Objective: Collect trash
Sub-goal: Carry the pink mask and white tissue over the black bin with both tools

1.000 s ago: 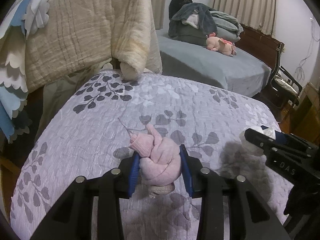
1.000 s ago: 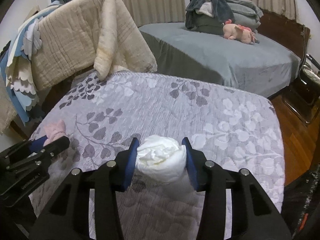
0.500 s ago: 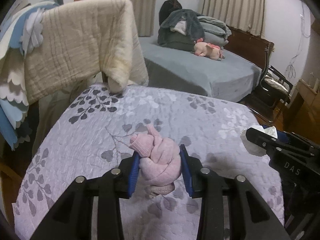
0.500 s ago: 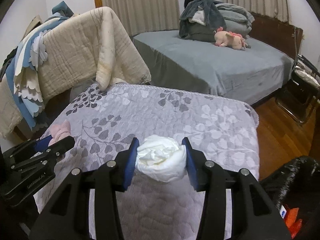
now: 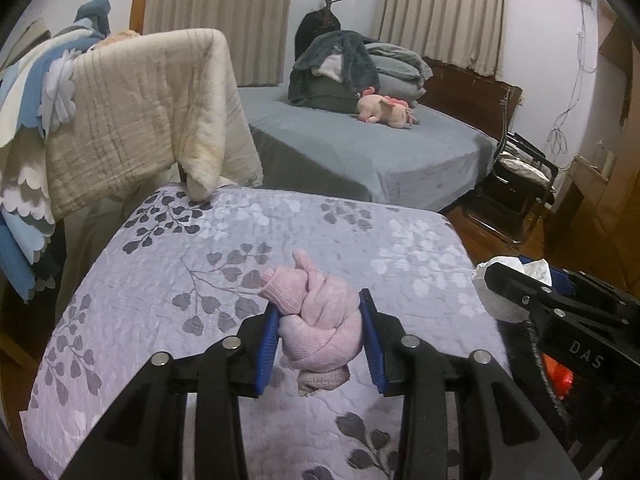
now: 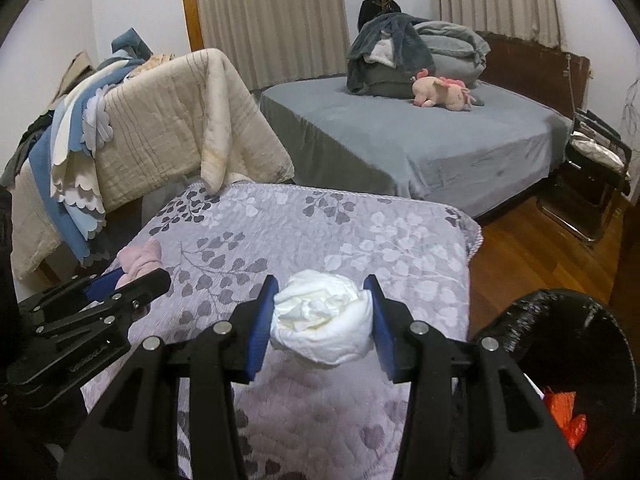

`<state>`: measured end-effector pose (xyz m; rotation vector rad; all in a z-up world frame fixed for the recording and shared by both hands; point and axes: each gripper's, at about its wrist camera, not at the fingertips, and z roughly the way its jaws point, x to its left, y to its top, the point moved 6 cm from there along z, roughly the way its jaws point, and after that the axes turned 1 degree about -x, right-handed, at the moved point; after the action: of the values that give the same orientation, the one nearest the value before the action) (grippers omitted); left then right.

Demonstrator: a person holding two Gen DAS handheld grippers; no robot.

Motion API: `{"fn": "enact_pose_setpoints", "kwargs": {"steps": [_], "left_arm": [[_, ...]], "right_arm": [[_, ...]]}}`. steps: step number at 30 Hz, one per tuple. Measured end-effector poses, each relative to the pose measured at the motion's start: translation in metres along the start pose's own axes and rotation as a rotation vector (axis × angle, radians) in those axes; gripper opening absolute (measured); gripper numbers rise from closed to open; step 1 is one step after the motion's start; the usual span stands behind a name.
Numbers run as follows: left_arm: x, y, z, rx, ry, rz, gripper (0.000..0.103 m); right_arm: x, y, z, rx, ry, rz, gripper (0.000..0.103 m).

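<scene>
My left gripper is shut on a knotted pink sock and holds it above the lilac leaf-print quilt. My right gripper is shut on a crumpled white tissue wad, above the quilt's right part. The right gripper with the tissue shows at the right of the left wrist view. The left gripper with the sock shows at the left of the right wrist view. A black trash bag with orange trash inside opens at the lower right.
A cream blanket and blue-white cloths hang over a rail to the left. A grey bed with a pink plush toy and piled bedding stands behind. A metal chair stands on the wood floor at right.
Both grippers have drawn back and risen with their loads; the quilt looks smaller. The black trash bag has come into the right wrist view at lower right.
</scene>
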<state>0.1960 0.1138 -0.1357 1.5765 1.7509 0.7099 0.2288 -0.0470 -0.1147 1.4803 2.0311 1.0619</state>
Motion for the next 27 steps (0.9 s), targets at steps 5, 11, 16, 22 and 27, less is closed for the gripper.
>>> {"fn": "enact_pose_setpoints", "kwargs": {"steps": [5, 11, 16, 22, 27], "left_arm": [[-0.017, -0.001, -0.018, -0.014, -0.021, 0.02, 0.038], [-0.04, -0.003, -0.037, -0.029, -0.051, 0.041, 0.038], [-0.054, -0.006, -0.052, -0.038, -0.066, 0.061, 0.038], [-0.072, -0.011, -0.07, -0.05, -0.086, 0.084, 0.038], [-0.088, -0.015, -0.082, -0.06, -0.105, 0.11, 0.038]], "right_arm": [[-0.006, -0.004, -0.026, -0.02, -0.007, 0.0, 0.043], [-0.012, -0.013, -0.046, -0.029, -0.018, -0.001, 0.043], [-0.021, -0.019, -0.066, -0.043, -0.031, 0.007, 0.043], [-0.031, -0.028, -0.088, -0.057, -0.047, 0.014, 0.043], [-0.036, -0.033, -0.105, -0.073, -0.055, 0.014, 0.043]]}}
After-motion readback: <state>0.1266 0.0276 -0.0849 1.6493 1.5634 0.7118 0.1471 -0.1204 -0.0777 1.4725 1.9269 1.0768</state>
